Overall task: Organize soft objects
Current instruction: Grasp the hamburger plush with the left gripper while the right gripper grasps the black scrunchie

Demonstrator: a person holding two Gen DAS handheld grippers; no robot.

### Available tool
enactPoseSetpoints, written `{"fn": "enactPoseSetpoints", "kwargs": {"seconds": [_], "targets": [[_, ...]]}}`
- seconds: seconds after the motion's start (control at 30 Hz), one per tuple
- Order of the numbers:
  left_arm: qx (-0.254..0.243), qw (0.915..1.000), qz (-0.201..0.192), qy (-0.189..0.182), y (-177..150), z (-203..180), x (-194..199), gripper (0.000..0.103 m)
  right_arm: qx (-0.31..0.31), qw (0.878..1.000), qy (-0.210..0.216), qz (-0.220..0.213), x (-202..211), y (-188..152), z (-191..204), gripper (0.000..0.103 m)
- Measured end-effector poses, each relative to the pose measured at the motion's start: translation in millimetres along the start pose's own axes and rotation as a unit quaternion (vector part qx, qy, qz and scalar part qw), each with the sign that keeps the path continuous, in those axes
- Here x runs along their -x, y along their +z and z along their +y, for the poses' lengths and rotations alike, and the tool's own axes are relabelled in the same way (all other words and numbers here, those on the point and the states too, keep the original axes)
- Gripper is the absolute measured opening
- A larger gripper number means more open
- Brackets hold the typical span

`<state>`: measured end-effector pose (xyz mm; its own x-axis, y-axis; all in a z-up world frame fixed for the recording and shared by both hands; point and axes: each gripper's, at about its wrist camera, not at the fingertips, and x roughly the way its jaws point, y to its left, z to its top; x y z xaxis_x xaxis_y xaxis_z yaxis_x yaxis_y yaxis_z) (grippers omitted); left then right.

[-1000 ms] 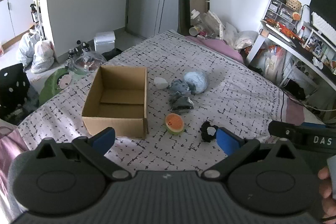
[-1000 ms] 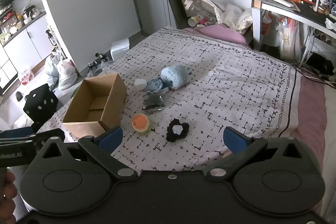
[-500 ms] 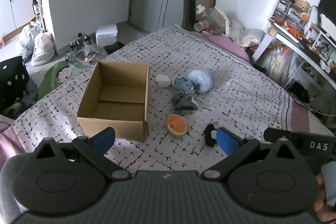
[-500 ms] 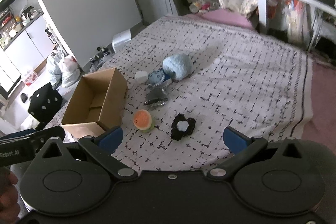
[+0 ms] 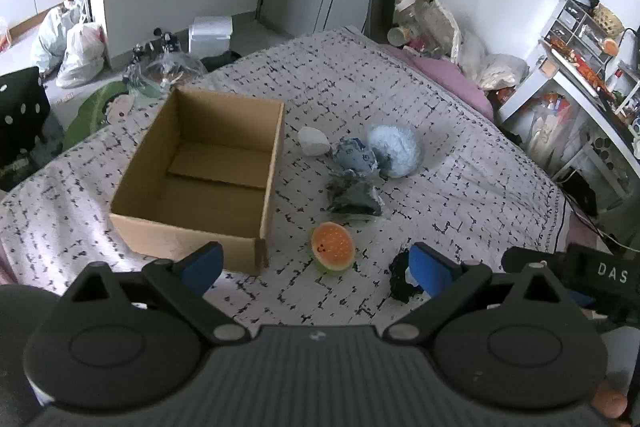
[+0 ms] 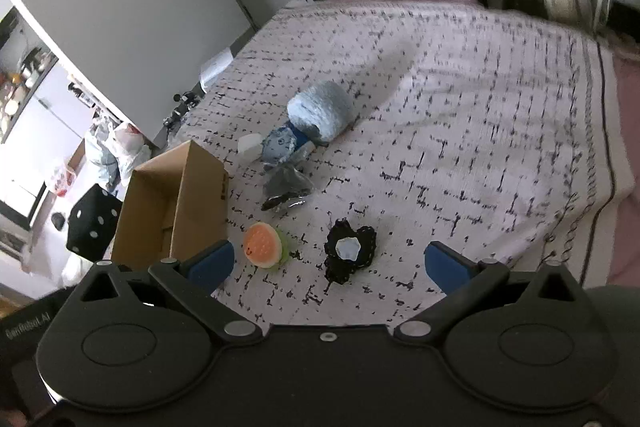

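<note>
Open cardboard box at left near bed edge; just right of it, watermelon plush, black plush, grey bundle, fluffy blue ball. Wide bare bedspread further right. Left gripper and right gripper spread wide, empty, above near edge.
</note>
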<state>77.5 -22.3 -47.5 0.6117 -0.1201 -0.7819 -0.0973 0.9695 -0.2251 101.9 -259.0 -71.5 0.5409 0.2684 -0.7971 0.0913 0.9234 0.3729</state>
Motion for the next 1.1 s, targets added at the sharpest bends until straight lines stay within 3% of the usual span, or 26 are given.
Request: {"fn": "enactPoseSetpoints", "kwargs": {"seconds": [0.2, 0.27, 0.6, 0.87, 1.1], "targets": [[0.031, 0.9991, 0.027, -0.001, 4.4, -0.9, -30.7, 0.092, -0.040, 0.999, 0.005, 0.029, -29.6, 12.3, -12.1, 0.100], [0.034, 0.9988, 0.033, 0.003, 5.1, -3.3, -40.4, 0.090, -0.061, 0.997, 0.015, 0.043, -39.4, 14.7, -18.1, 0.095], [0.048, 0.9980, 0.039, 0.015, 5.4, -12.8, -80.7, 0.082, -0.134, 0.986, 0.047, 0.087, -85.6, 15.7, -37.3, 0.083], [0.051, 0.9966, 0.056, 0.033, 1.2, -23.3, -115.9, 0.073, -0.164, 0.981, 0.028, 0.099, -112.0, 15.1, -46.4, 0.068], [0.055, 0.9946, 0.067, 0.056, -4.0, -26.3, -143.3, 0.072, -0.177, 0.977, 0.010, 0.115, -132.8, 13.5, -46.0, 0.068]]}}
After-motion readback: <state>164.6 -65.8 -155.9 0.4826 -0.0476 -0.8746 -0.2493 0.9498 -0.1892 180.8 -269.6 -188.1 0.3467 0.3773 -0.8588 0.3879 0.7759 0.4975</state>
